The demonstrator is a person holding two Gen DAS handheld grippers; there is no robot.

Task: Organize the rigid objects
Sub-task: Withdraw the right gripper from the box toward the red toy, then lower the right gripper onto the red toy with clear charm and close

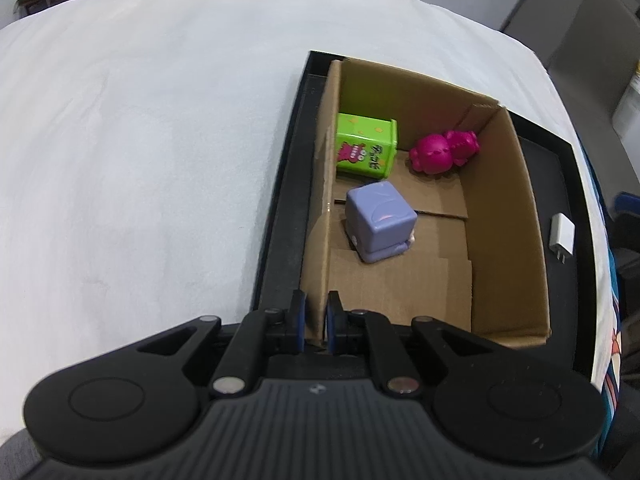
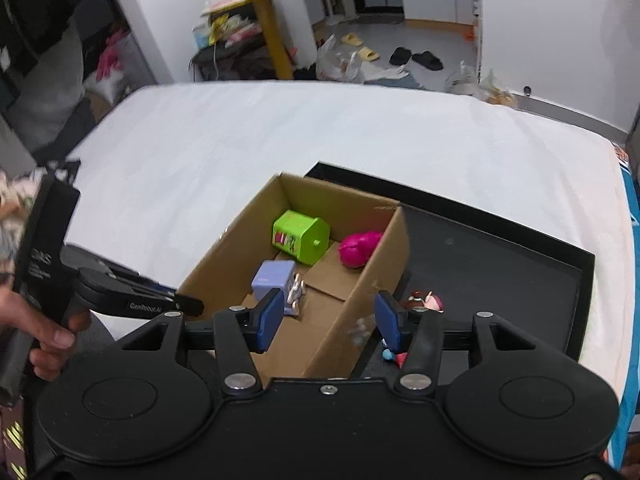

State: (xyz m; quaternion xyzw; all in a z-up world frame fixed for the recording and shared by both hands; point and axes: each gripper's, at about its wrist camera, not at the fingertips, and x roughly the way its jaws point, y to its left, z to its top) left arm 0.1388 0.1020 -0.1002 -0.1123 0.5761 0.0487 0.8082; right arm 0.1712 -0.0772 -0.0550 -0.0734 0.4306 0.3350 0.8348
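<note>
A cardboard box (image 1: 508, 208) stands on a black tray (image 1: 280, 216) on a white bed. In it lie a green carton toy (image 1: 366, 146), a magenta figure (image 1: 444, 152) and a lilac cube toy (image 1: 378, 222). My left gripper (image 1: 316, 322) is shut on the box's left wall near its front corner. My right gripper (image 2: 328, 318) is open and empty above the box's right wall (image 2: 360, 288). The same toys show there: green (image 2: 300, 236), magenta (image 2: 358, 248), lilac (image 2: 274, 280). A small figure (image 2: 424, 302) lies on the tray beside the box, partly hidden by my right finger.
A white charger plug (image 1: 562, 238) lies on the tray right of the box. The white bed sheet (image 1: 140, 140) spreads left and beyond. The left gripper and hand (image 2: 100, 288) show at the box's left corner. The tray's bare part (image 2: 500, 272) lies right of the box.
</note>
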